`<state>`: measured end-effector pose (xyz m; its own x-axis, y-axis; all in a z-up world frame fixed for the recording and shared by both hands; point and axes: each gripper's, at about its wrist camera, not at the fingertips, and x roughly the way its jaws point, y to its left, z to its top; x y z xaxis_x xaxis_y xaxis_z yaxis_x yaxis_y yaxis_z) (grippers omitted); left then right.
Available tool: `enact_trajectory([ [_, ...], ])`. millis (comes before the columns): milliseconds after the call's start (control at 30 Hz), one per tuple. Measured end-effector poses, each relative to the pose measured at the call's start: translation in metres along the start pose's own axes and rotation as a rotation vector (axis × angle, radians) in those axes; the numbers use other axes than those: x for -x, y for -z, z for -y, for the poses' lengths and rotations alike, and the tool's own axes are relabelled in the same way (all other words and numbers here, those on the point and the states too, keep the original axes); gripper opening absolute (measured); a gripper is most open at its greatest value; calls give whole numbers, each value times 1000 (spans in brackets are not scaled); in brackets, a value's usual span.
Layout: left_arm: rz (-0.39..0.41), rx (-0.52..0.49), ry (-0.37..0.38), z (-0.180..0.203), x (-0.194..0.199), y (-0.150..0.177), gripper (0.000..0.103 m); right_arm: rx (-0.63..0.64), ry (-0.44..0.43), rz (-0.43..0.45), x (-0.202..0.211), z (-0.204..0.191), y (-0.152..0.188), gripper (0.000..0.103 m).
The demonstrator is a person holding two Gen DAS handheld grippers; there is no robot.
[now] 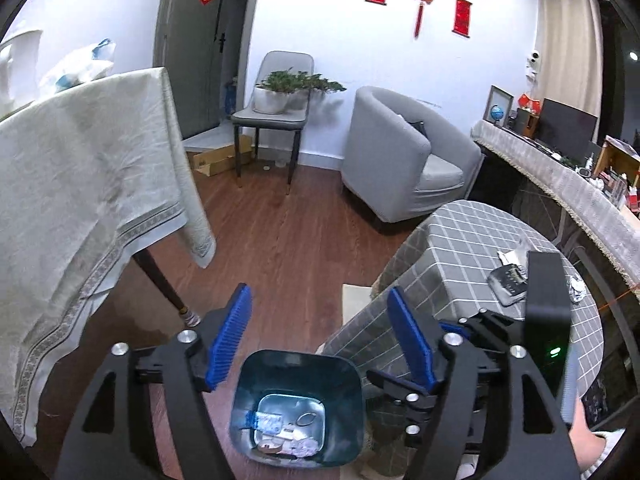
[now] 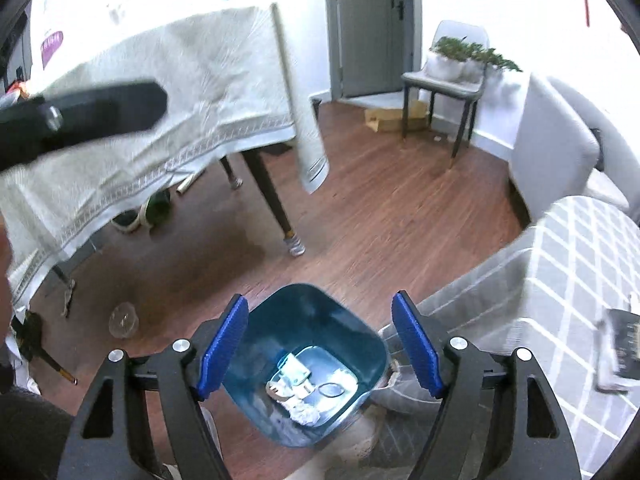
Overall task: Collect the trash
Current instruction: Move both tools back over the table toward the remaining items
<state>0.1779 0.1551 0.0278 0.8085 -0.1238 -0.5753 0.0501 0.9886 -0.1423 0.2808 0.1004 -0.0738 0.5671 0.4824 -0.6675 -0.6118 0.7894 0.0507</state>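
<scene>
Floor: brown wood-look boards (image 1: pixel 288 232), exposed between the furniture. A low table under a grey checked cloth (image 1: pixel 472 248) stands at right; a taller table draped in a cream patterned cloth (image 1: pixel 80 184) stands at left, its dark leg (image 2: pixel 268 196) showing beneath the hem. Against the white far wall: a grey armchair (image 1: pixel 404 152), a grey chair (image 1: pixel 276 116) bearing a potted plant (image 1: pixel 296 82), a flat cardboard box (image 1: pixel 216 160) on the floor beside it, and a grey door (image 1: pixel 200 40).

The teal bin (image 1: pixel 298 404) sits on the floor just beside the checked table. Inside it lie crumpled white paper and wrappers (image 2: pixel 300 390). Further trash, a dark foil packet (image 1: pixel 508 282) and pale scraps, lies on the checked cloth. A clear plastic cup (image 2: pixel 124 320) lies on the floor near the cream table.

Left gripper (image 1: pixel 320 336): blue pads well apart, nothing between them, above the bin. Right gripper (image 2: pixel 320 344): jaws likewise apart and empty, over the bin; its body partly blocks the left camera's view of the checked table
</scene>
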Motion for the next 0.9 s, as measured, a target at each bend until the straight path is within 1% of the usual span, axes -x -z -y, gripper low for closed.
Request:
enact_trajectory([
  [167,0,-29,24,29,-14,-4,82,-29,53,43,28,29,4,75],
  [400,-4,-43,62,61,-31,-5,86,-75,110,73,52,63,13,76],
  [467,-7,-52,67,70,-36,-5,87,-88,130,81,60,74,15,80],
  [567,-17,-50,75,80,-45,-5,87,-108,160,89,71,92,21,81],
  [900,-31,-30,118,115,-66,-4,91,-172,238,68,100,141,49,81],
])
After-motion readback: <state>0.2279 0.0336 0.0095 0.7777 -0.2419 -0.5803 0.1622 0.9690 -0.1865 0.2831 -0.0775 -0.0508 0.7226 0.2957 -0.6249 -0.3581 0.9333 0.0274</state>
